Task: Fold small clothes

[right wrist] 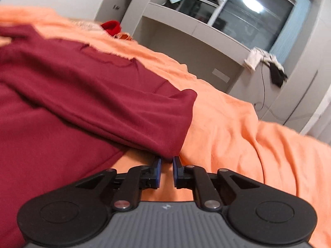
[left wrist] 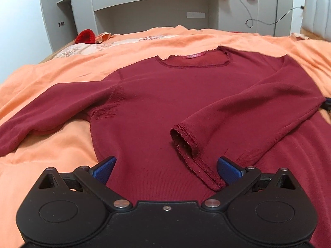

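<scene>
Mid sleeve-fold on maroon top (left wrist: 161,95): left tongs (left wrist: 166,170) gaping over cuff (left wrist: 186,140), right tongs (right wrist: 166,165) pinching folded sleeve edge (right wrist: 165,144). Next: other sleeve inward.

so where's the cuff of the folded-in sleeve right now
In the left wrist view the cuff lies on the front of the maroon top, low and right of centre, just ahead of the left gripper.

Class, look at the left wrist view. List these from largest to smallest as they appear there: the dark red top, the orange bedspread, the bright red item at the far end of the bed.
1. Orange bedspread
2. Dark red top
3. Bright red item, though it lies farthest from the camera.
</scene>
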A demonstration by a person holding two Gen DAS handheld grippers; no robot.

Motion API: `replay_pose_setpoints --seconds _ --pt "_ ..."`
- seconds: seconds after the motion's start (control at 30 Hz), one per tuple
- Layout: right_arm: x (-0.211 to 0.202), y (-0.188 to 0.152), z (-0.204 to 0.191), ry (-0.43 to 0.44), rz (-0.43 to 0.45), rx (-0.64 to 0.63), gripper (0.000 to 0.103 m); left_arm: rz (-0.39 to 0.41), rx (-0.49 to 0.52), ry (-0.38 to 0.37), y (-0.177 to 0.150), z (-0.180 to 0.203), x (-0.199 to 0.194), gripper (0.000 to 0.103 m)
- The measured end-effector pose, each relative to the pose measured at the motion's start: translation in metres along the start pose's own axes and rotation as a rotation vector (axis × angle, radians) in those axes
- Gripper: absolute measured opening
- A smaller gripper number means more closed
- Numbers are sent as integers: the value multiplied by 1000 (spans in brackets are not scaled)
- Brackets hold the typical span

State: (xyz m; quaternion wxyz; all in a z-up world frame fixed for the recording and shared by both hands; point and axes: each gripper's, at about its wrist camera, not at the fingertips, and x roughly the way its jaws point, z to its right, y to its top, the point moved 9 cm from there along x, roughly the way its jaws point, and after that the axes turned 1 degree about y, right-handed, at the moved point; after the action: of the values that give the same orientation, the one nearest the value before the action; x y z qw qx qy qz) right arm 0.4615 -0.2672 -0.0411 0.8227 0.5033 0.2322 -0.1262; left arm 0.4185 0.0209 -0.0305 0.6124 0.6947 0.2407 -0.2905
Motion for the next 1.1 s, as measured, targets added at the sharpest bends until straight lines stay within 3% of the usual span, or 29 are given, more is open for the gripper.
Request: replay_pose_setpoints --seconds 0.07,0.2,0.27,0.37,0.47,0.6,0.83,1.0,1.1 --pt "-12 0 3 6 9 35 47 11 -24 -36 2 -5 -4 103" --pt "-45 4 3 60 59 153 61 49 -87 -72 6 -19 -16 103" --pt "-63 8 -1 88 85 208 75 75 -119 -65 7 -29 -22 102" --pt "-85 15 -14 137 119 265 91 105 -172 20 6 -53 -28 102" --pt "-102 26 -37 204 153 289 101 123 -227 113 5 -80 -32 102" --pt "-121 36 -72 299 189 305 103 138 -373 212 -2 -132 -38 102" --pt "-135 42 -108 465 264 355 103 148 -634 321 -30 -235 -46 102" --pt "-126 35 -108 498 249 402 103 199 -747 288 -34 -281 -43 102" --pt "-122 28 -102 514 235 443 103 180 -825 293 -30 -308 -34 102"
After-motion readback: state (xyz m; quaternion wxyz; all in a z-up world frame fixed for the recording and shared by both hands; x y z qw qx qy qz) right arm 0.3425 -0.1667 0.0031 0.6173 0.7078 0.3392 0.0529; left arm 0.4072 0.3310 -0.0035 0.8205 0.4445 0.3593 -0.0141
